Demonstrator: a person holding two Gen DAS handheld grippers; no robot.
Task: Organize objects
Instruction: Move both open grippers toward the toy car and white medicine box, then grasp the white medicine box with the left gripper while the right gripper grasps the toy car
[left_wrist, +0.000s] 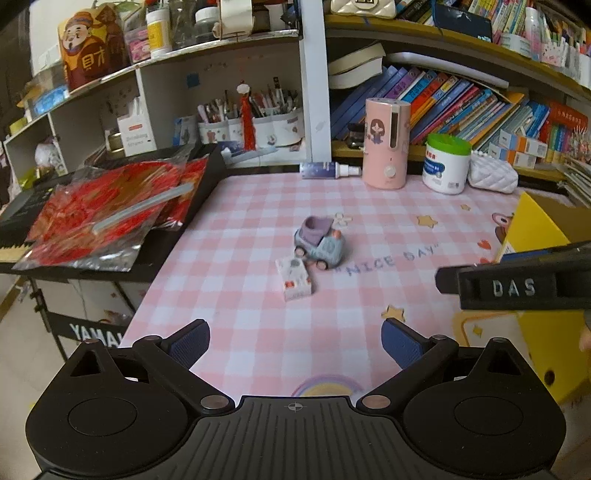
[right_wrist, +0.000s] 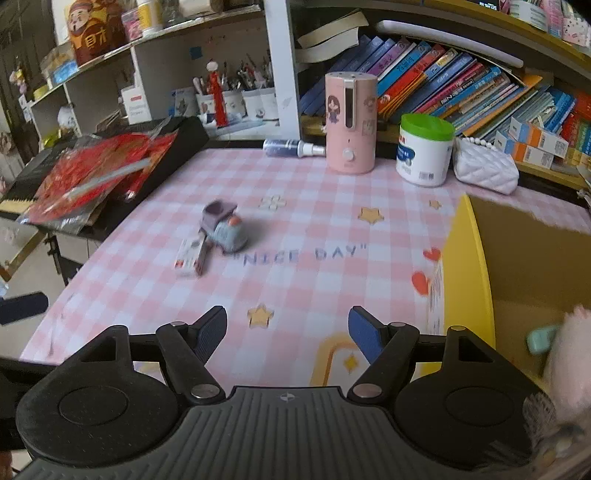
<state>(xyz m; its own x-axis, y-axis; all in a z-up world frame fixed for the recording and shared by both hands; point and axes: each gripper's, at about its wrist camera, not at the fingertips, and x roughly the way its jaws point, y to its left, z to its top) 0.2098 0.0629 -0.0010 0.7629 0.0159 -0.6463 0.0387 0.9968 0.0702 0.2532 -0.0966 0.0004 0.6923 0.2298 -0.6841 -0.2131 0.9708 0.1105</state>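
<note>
Left wrist: tablecloth (left_wrist: 258, 229) reads "NICE DAY"; keyboard stand (left_wrist: 92, 332) reads "YAMA".

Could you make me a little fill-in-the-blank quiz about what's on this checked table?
1. The lid of the white jar is coloured ____.
2. The toy truck sits beside a small white ____.
3. The words printed on the pink checked tablecloth read "NICE ____".
4. Both the left gripper and the right gripper have nothing between their jaws, which stand ____.

Missing words: green; box; DAY; open
</note>
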